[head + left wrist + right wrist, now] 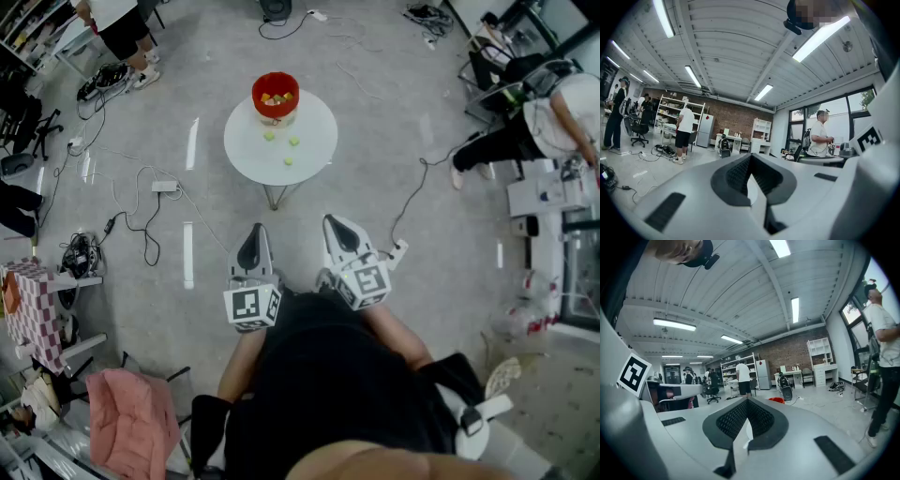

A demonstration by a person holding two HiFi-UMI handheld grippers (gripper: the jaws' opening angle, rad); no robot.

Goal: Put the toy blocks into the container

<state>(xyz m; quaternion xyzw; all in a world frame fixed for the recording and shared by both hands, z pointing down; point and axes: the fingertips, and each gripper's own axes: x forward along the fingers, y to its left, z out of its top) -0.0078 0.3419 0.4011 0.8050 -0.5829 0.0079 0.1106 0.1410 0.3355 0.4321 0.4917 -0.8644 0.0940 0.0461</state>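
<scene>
A red container (275,94) holding several coloured blocks stands at the far side of a small round white table (314,122). Three yellow-green blocks (288,160) lie loose on the tabletop in front of it. Both grippers are held close to the person's body, well short of the table. My left gripper (253,231) is shut with nothing in it, and so is my right gripper (336,224). The left gripper view has the jaws (750,161) closed, looking across the room. The right gripper view also has closed jaws (746,404), with the red container (777,400) small behind them.
Cables and a power strip (164,186) run over the grey floor left of the table. A person (120,28) stands at the back left and another (553,112) bends at the right. A pink cloth (131,412) lies at the near left.
</scene>
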